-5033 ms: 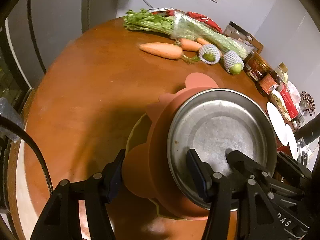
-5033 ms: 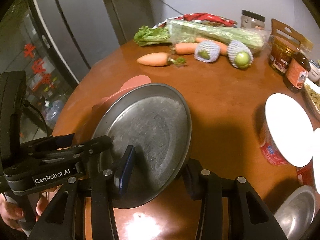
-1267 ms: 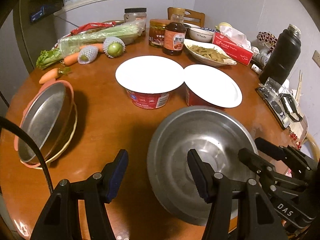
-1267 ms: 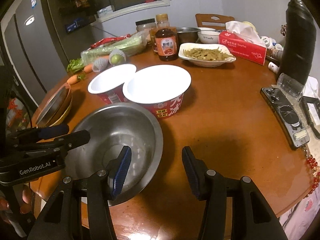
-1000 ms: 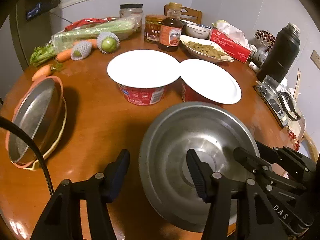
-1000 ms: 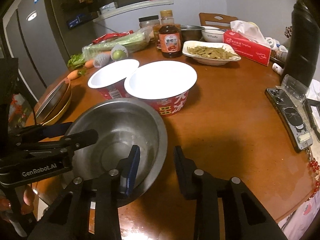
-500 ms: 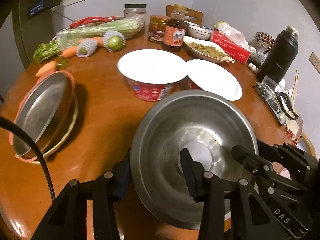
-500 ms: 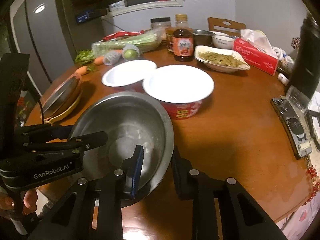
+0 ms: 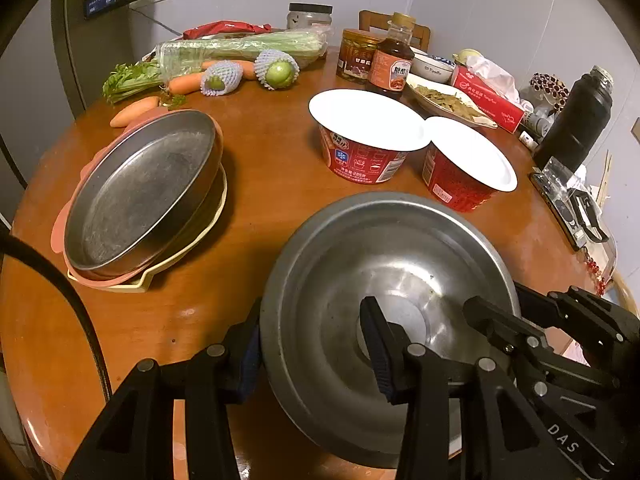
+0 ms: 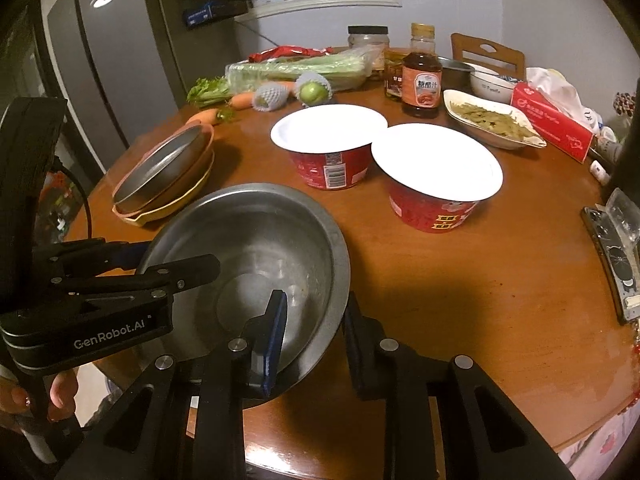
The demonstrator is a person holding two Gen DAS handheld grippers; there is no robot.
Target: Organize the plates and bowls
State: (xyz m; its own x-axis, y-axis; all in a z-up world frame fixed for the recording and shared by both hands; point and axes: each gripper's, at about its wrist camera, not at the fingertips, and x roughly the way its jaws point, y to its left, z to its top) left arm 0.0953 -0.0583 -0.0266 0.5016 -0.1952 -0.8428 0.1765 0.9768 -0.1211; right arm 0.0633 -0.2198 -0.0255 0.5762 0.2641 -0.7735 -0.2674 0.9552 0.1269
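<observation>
1. Lower centre of both views: one steel bowl, pinched at opposite rims. The left claw has just been closing and now clamps the near-left wall; the right claw is nearly closed on the right rim.
2. Judged step: carrying the bowl, seemingly just off the counter. Next calls for both claws to move together toward the stack, keeping it level.
3. Left middle: one stack of plates, three layers, steel pan on top.
4. Centre: two lidded noodle cups.
5. Far: two netted fruits, one sauce bottle.
</observation>
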